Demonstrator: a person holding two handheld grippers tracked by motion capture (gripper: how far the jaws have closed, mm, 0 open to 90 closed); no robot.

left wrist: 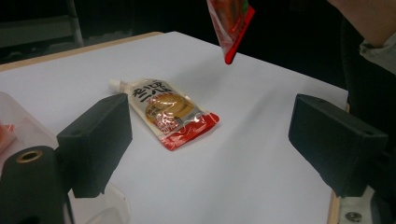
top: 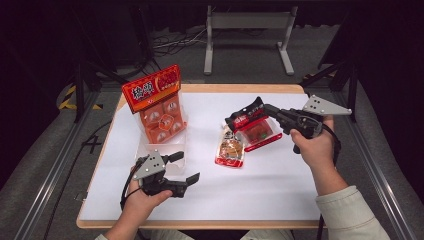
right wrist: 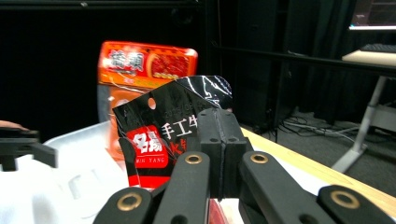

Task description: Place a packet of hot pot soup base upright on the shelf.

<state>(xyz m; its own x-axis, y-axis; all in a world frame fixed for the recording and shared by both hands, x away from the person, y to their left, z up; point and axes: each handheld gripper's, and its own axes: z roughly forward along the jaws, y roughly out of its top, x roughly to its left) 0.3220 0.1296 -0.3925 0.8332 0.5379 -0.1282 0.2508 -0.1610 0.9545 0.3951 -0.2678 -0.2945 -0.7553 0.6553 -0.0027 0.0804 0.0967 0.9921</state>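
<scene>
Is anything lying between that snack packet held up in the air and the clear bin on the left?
Yes, partly. The spouted pouch lies flat on the table between the black-topped packet in the right gripper and the clear bin. The packet is held above the table, so it should pass over.

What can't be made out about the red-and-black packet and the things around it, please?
- Red-and-black packet: in the right gripper view the right tongs cover its lower part.
- The same packet in the left gripper view: the top edge cuts off all but a corner.
- Spouted pouch: print too small to read.
- Orange hanging pack: its contents are blurred in the high view.
</scene>
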